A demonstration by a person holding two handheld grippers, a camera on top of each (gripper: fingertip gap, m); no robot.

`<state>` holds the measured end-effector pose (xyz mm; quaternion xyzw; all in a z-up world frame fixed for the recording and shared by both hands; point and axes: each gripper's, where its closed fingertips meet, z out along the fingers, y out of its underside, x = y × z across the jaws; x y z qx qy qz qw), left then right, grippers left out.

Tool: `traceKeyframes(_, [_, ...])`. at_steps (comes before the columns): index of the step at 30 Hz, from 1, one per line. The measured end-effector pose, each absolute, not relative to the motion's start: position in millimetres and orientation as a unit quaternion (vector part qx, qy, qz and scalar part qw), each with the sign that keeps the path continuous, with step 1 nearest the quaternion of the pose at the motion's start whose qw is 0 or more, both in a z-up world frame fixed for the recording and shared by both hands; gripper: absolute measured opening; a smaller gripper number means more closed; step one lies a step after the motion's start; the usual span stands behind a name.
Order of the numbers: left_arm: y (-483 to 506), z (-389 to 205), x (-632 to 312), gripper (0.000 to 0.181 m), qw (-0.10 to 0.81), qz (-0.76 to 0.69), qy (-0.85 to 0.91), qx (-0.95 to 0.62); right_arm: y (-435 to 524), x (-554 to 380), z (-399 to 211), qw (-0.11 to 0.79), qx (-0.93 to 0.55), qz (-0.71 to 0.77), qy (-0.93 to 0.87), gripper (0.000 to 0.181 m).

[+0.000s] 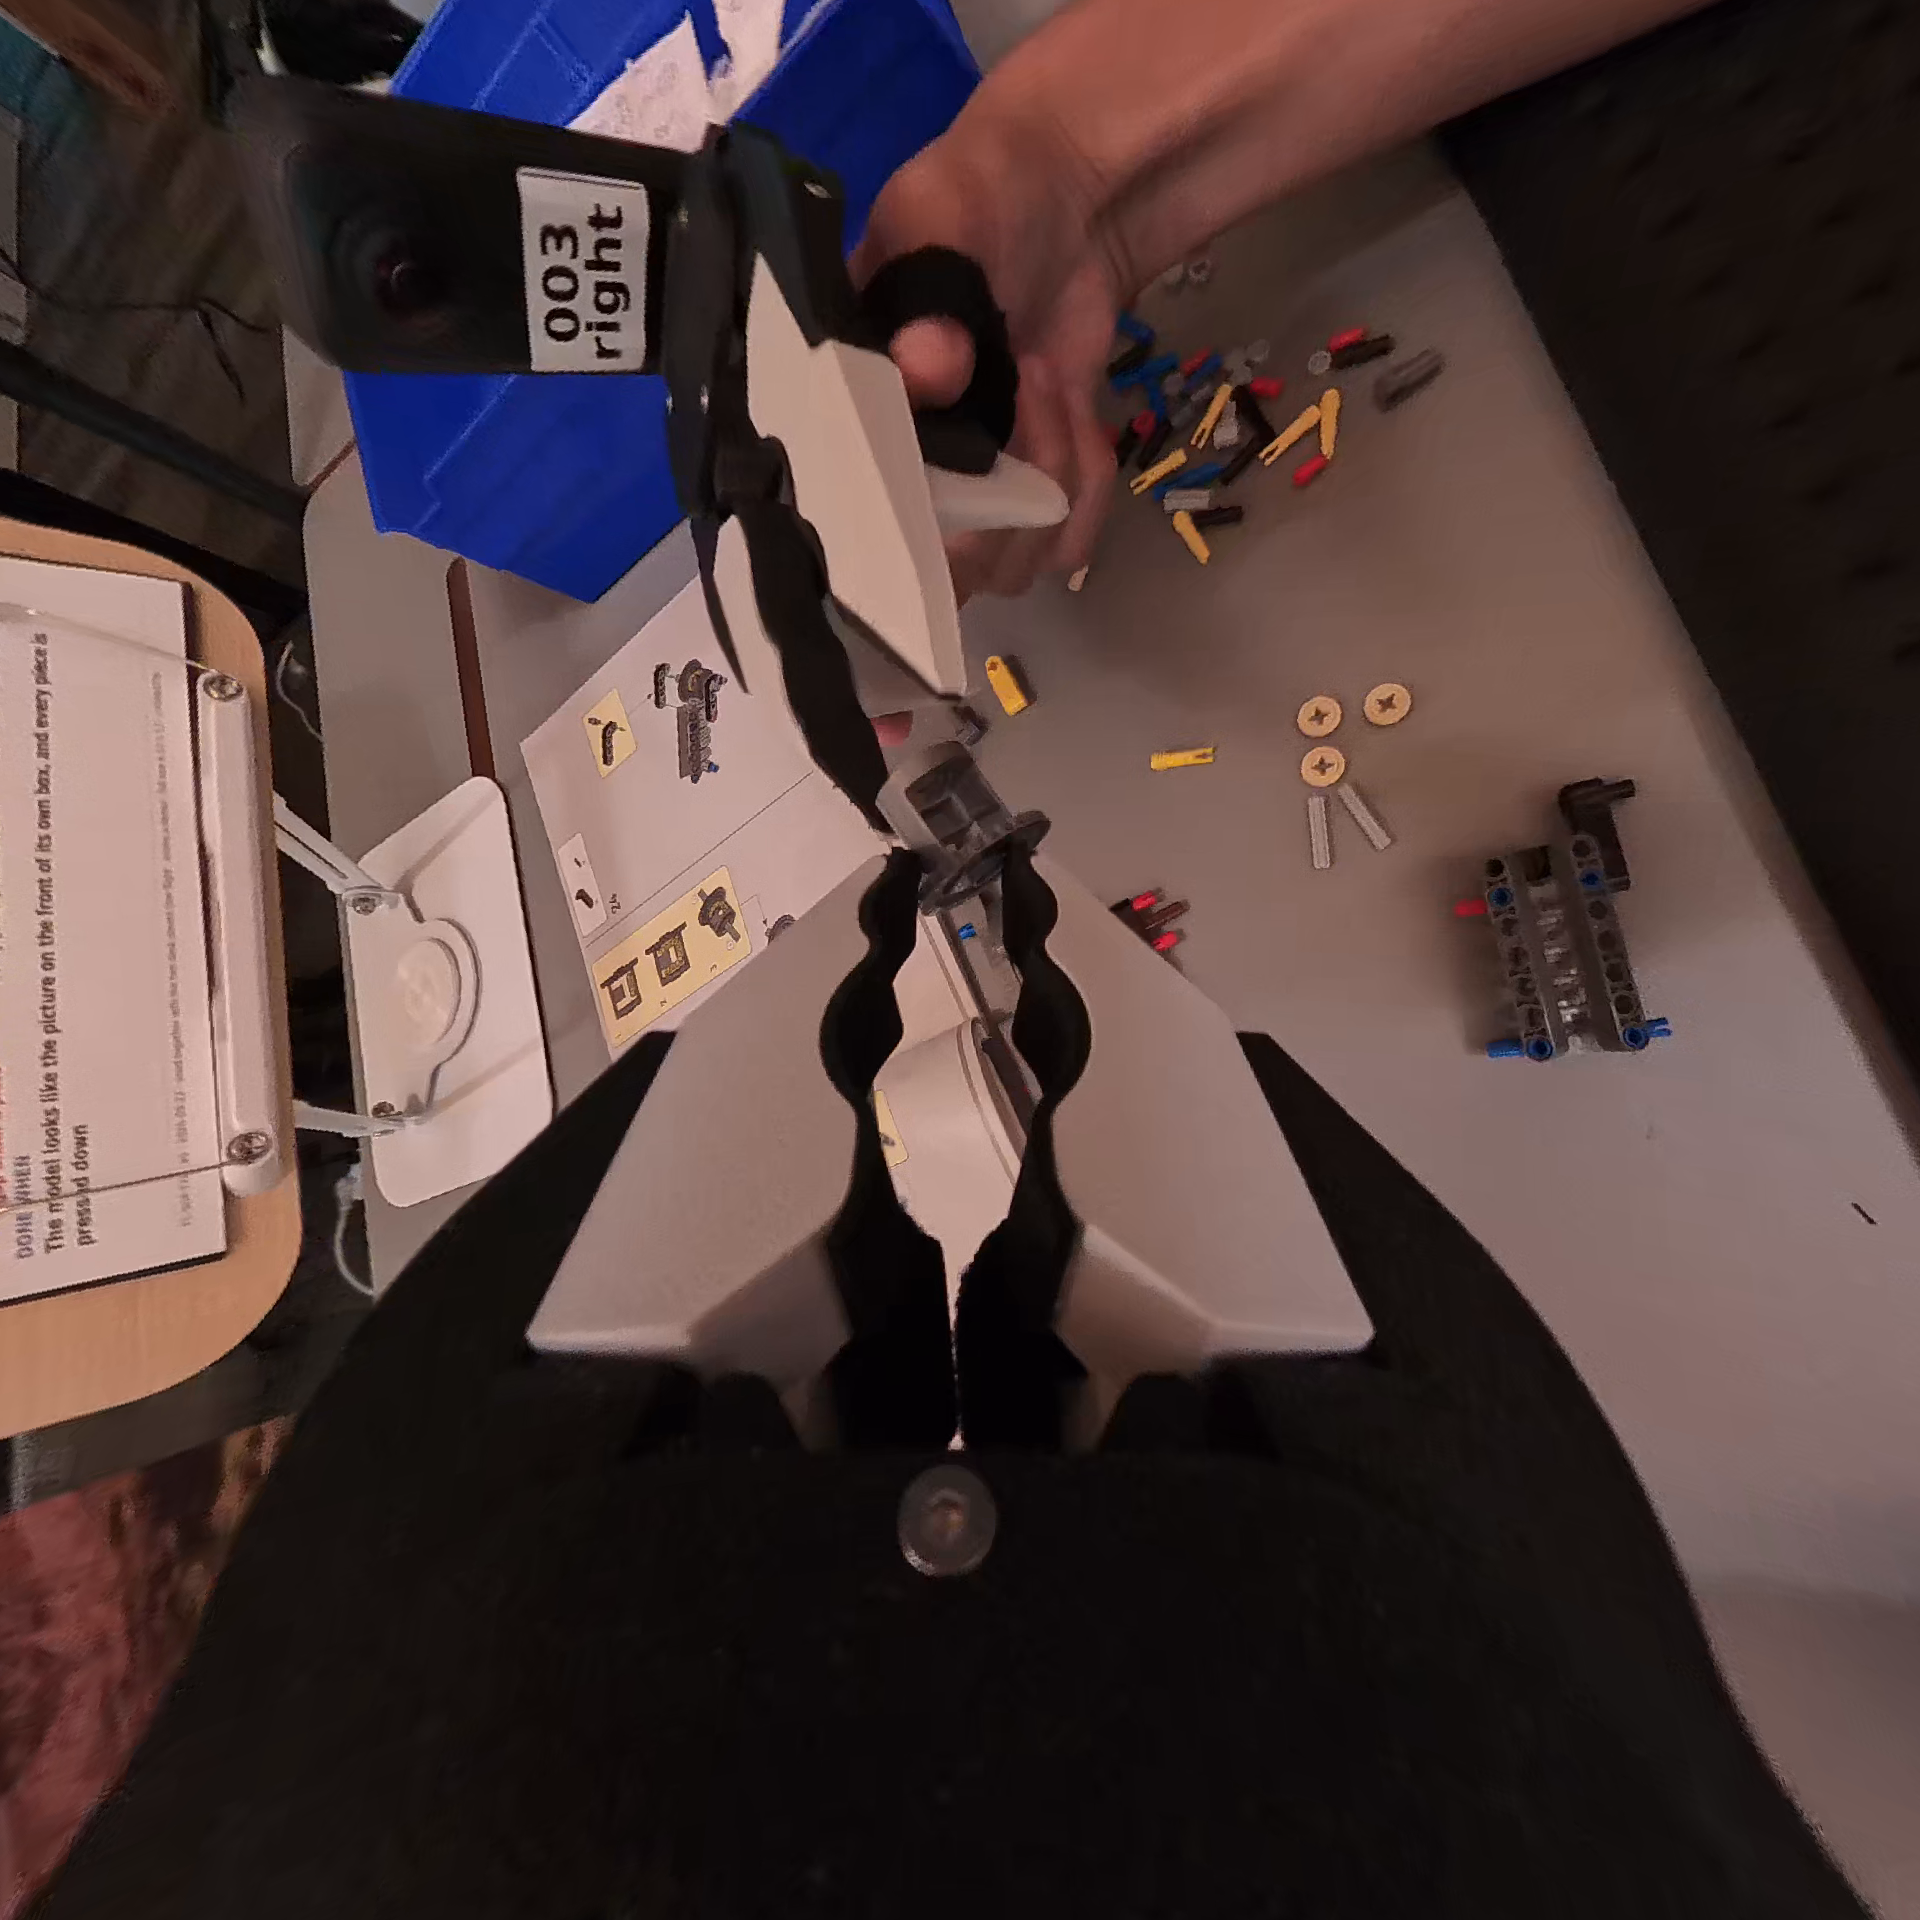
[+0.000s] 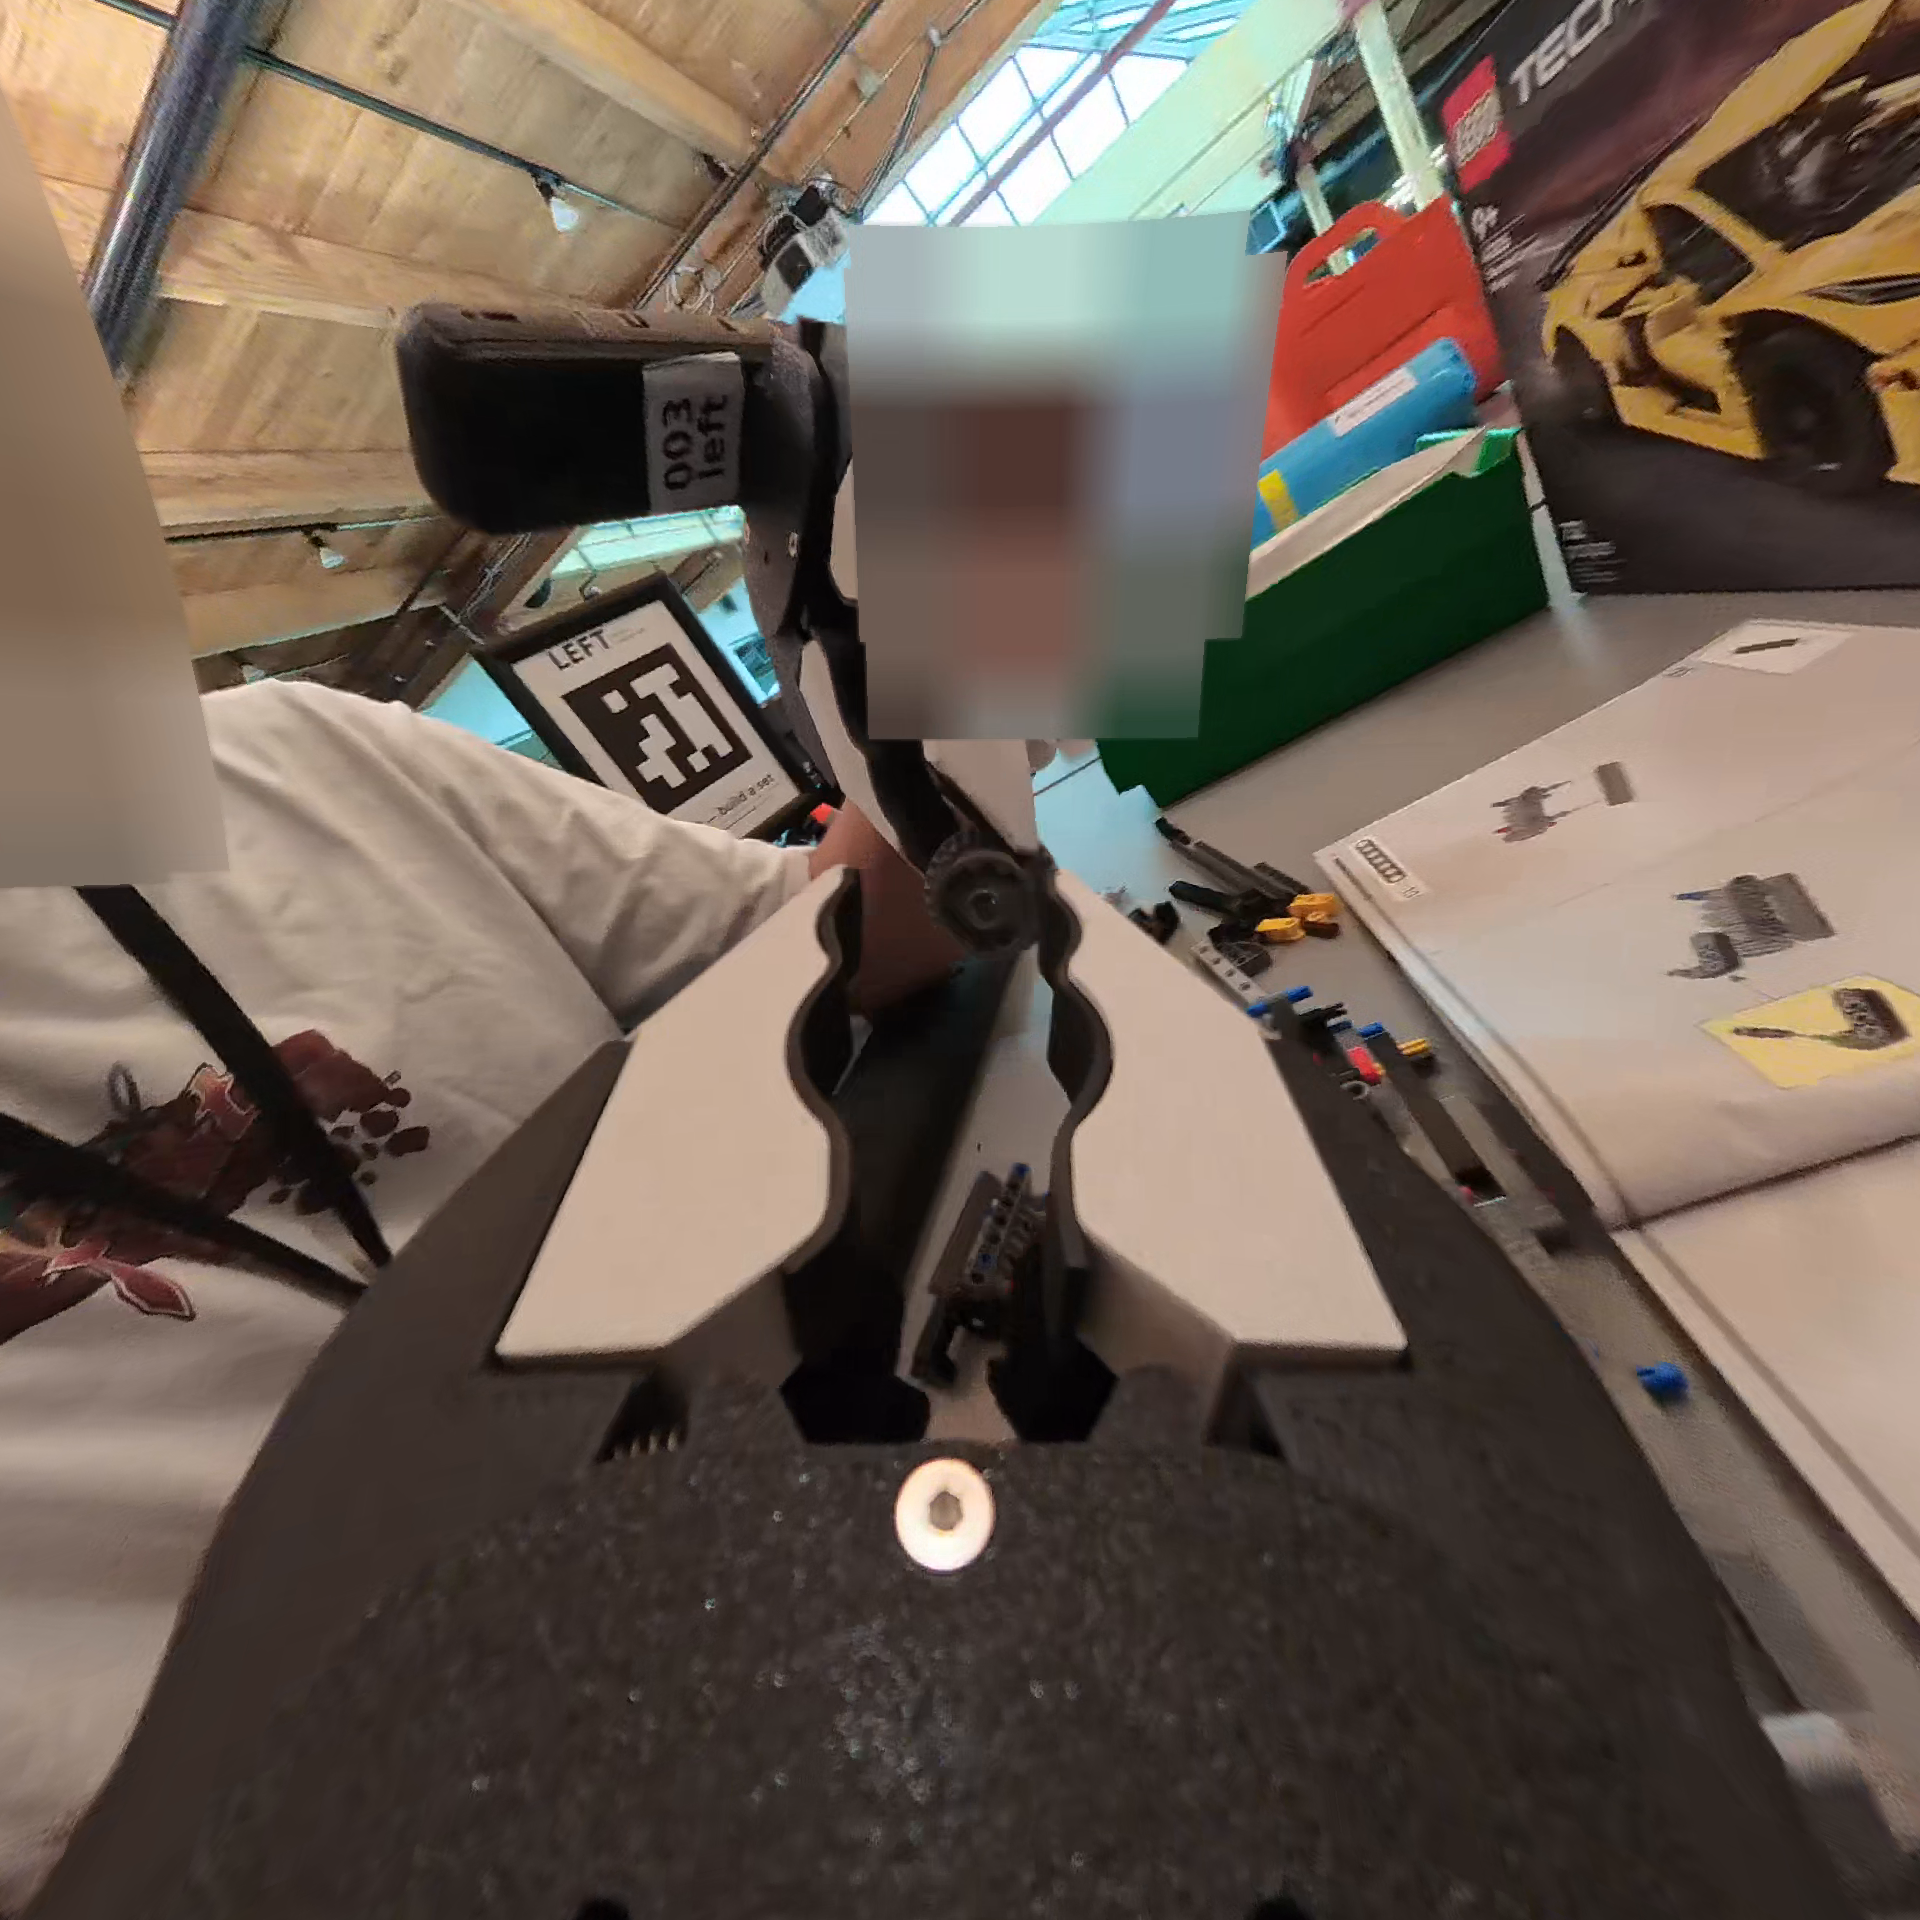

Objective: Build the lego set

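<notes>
hovering above the open instruction booklet [image 1: 665, 831], a small grey gear assembly [image 1: 961, 821] is pinched at once by both gripper tips: left gripper [image 1: 961, 883] clenched from below, right gripper [image 1: 914, 800] clenched from above, axes opposed.

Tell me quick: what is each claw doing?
Left gripper: shut on the small gear assembly.
Right gripper: cannot tell; its fingers meet the same assembly.
</notes>
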<state>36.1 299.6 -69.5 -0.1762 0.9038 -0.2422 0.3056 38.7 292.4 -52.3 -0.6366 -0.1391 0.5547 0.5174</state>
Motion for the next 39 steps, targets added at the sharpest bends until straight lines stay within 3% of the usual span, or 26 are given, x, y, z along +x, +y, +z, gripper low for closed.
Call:
traceKeyframes(2, [294.0, -69.8, 33.8, 0.015, 0.303, -0.238, 0.907, -0.169, 291.3, 35.6, -57.6, 0.513, -0.652, 0.535, -0.157, 0.02])
traceKeyframes(13, [303.9, -66.8, 42.1, 0.017, 0.318, -0.233, 0.888, -0.236, 300.2, 44.5, -59.4, 0.544, -0.663, 0.492, -0.149, 0.019])
traceKeyframes(15, [309.2, -62.2, 47.5, 0.037, 0.316, -0.284, 0.857, -0.292, 304.3, 52.5, -55.1, 0.566, -0.654, 0.485, -0.132, 0.019])
traceKeyframes(19, [298.9, -62.5, 53.1, 0.052, 0.268, -0.481, 0.749, -0.368, 303.7, 52.8, -43.8, 0.58, -0.622, 0.511, -0.125, 0.019])
traceKeyframes(25, [297.8, -60.4, 34.5, 0.041, 0.185, -0.637, 0.635, -0.395, 307.1, 39.3, -58.4, 0.555, -0.641, 0.511, -0.14, 0.019])
traceKeyframes(30, [298.7, -70.4, 34.5, 0.03, 0.181, -0.622, 0.649, -0.399, 309.0, 31.2, -66.2, 0.542, -0.651, 0.51, -0.147, 0.019])
traceKeyframes(39, [300.6, -77.4, 34.8, 0.03, 0.187, -0.608, 0.657, -0.404, 309.8, 33.1, -71.8, 0.537, -0.666, 0.496, -0.149, 0.019])
